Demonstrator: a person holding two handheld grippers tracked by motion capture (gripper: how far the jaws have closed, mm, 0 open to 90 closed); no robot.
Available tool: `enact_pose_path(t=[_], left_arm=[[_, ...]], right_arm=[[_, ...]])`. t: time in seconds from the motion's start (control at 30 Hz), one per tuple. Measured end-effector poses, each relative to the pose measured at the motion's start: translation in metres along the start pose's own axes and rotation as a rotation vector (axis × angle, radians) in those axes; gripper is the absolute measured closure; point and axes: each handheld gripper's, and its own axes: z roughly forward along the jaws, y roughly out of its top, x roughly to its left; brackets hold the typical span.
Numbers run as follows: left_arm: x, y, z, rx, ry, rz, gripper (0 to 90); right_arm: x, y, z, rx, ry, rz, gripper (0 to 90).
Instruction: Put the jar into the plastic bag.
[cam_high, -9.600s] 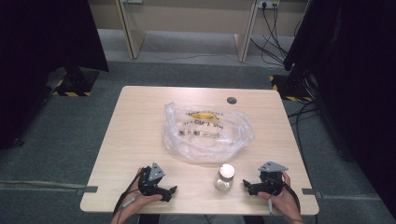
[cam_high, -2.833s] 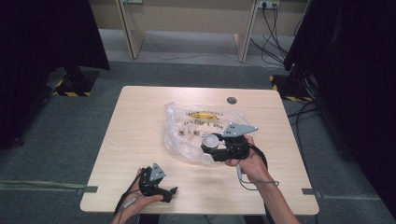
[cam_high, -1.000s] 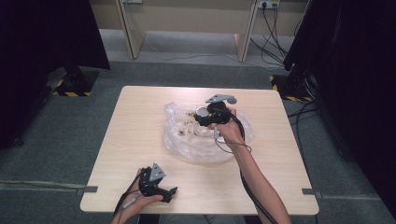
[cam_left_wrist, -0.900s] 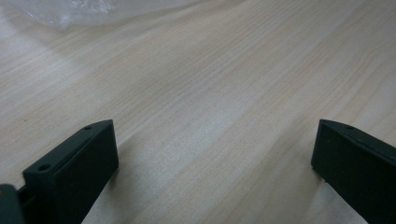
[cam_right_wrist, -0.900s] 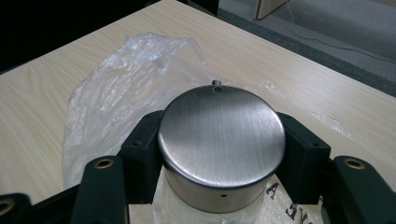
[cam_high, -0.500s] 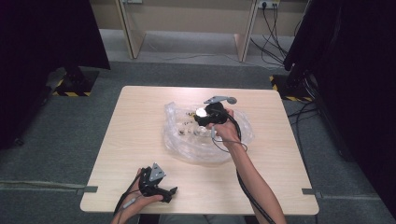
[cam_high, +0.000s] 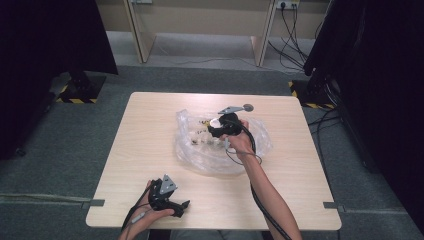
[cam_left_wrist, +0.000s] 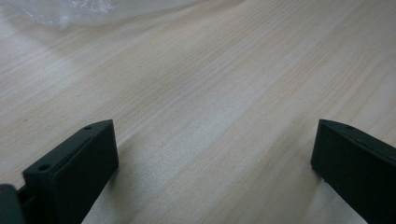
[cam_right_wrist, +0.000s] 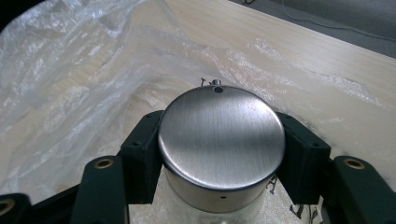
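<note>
Over plastic bag (cam_right_wrist: 84, 79), unlabelled steel-lidded jar (cam_right_wrist: 222, 140)

The jar (cam_right_wrist: 219, 149) runs off the right gripper view's bottom edge below its lid; the print on the bag (cam_high: 200, 137) is too small to read.

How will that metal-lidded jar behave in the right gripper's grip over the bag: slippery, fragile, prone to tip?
The jar has a brushed metal lid and a seemingly glass body, so probably slippery and breakable. The right gripper clamps just under the lid, so it may swing below. The plastic bag looks floppy, poor footing: likely to tip.
</note>
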Motion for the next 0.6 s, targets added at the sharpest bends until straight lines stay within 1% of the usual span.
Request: enact_pose_path(t=[0.07, 0.2, 0.3, 0.37, 0.4, 0.5, 0.53, 0.57, 0.6], left_arm=[[0.0, 0.0, 0.0, 0.0, -0.006, -0.003, 0.0], [0.0, 0.0, 0.0, -0.001, -0.006, -0.001, 0.0], [0.0, 0.0, 0.0, -0.001, -0.009, -0.002, 0.0], [-0.001, 0.0, 0.0, -0.001, -0.014, -0.005, 0.0], [-0.001, 0.0, 0.0, 0.0, -0.021, -0.008, 0.0], [0.0, 0.0, 0.0, -0.002, -0.006, 0.001, 0.0], [0.0, 0.0, 0.0, -0.002, -0.003, 0.003, 0.0], [0.0, 0.0, 0.0, -0.003, -0.002, 0.004, 0.0], [0.0, 0.0, 0.0, -0.002, 0.003, 0.004, 0.0]], right_arm=[[0.0, -0.002, 0.0, -0.005, 0.002, -0.008, 40.0], [-0.002, -0.005, -0.002, -0.014, 0.005, 0.008, 39.9], [-0.003, -0.007, -0.002, -0.021, 0.002, 0.0, 39.3], [-0.003, -0.008, -0.003, -0.023, 0.009, 0.018, 36.2], [-0.004, -0.007, -0.005, -0.022, 0.007, 0.017, 34.9], [-0.003, -0.007, -0.007, -0.011, 0.008, 0.014, 28.6], [-0.003, -0.006, -0.008, -0.006, 0.015, 0.017, 27.3], [-0.003, -0.006, -0.01, -0.009, 0.026, 0.017, 26.6], [-0.002, -0.006, -0.012, -0.014, 0.024, 0.011, 25.2]])
